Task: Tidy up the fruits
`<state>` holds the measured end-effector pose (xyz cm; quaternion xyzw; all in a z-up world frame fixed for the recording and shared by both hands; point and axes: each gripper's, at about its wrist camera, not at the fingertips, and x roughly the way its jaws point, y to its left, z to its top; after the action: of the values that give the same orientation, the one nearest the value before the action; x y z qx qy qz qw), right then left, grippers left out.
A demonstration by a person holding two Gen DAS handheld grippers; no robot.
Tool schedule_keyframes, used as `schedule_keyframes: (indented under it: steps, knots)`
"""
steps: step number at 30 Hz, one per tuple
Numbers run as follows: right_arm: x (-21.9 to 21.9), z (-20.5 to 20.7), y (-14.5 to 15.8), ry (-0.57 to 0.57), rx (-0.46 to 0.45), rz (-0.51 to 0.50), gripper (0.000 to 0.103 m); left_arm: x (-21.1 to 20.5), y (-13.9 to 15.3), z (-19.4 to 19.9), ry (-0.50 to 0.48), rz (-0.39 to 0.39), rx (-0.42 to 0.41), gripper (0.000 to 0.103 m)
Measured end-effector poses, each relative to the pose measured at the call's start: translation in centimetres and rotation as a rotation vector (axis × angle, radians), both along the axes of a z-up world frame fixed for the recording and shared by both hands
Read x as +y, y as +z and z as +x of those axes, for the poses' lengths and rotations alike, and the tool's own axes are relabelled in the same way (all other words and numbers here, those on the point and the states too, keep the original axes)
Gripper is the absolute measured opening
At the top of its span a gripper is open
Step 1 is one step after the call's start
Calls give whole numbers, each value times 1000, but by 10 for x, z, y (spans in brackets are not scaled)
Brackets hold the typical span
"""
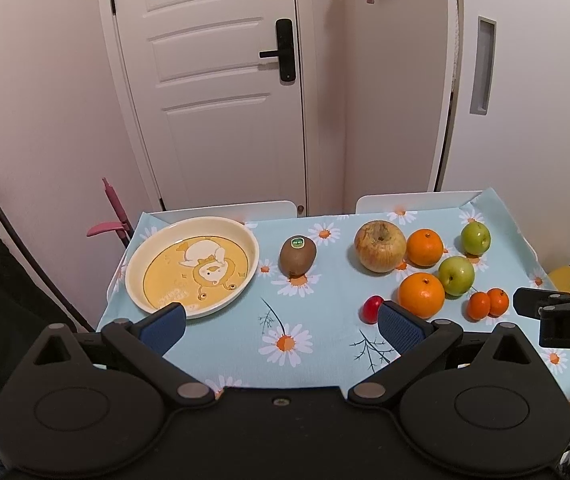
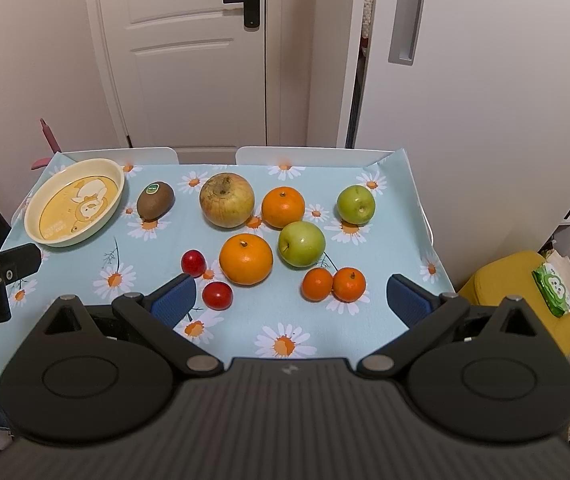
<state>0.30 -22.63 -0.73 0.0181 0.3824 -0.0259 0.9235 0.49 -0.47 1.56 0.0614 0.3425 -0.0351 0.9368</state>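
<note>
On the daisy-print table, fruit lies loose beside an empty duck plate.

Both the left claw and the right claw hover spread wide, holding nothing. The kiwi sits just beside the plate; to the right are a large apple, two oranges, two green apples, two touching tangerines and two small red fruits near the right claw.

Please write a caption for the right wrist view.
Open right gripper above loose fruits near an empty plate on a daisy tablecloth.
</note>
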Motion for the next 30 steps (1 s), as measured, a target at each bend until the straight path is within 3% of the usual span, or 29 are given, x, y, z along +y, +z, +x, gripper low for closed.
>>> schedule_keyframes:
  steps: [22, 30]
  knots:
    - [-1, 1, 5, -12, -16, 14, 103, 2, 5, 1, -26, -3, -26, 103]
    - [-11, 5, -8, -46, -13, 33, 103, -5, -4, 19, -136, 15, -13, 103]
